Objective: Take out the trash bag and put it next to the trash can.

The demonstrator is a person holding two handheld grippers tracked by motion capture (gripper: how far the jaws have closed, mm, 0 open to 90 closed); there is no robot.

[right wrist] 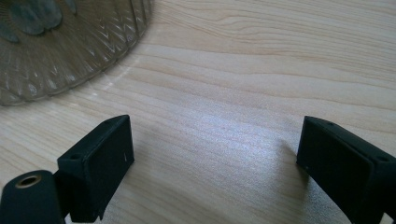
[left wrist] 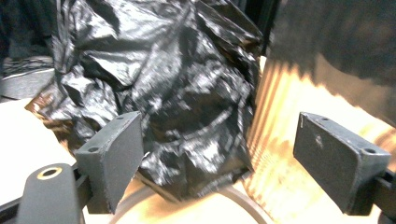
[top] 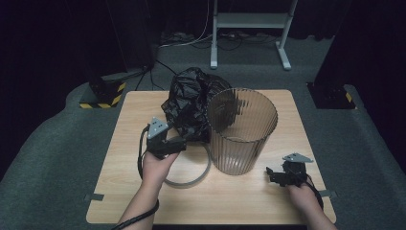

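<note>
Left tool (top: 181, 142): jaws apart, facing black bag (top: 191, 103) at twelve o'clock | right tool (top: 273, 175): apart, idle | advice: pinch one loose fold.

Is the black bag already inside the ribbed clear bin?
No, the black bag sits crumpled on the table beside the ribbed clear bin, whose inside looks bare in the high view.

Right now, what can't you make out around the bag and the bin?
- Bag: its far-right side sits behind the bin in the high view, so any contact there is hidden.
- Ring: partly covered by the left gripper and hand.
- Left gripper view: blurred; bag's mouth unreadable.
</note>
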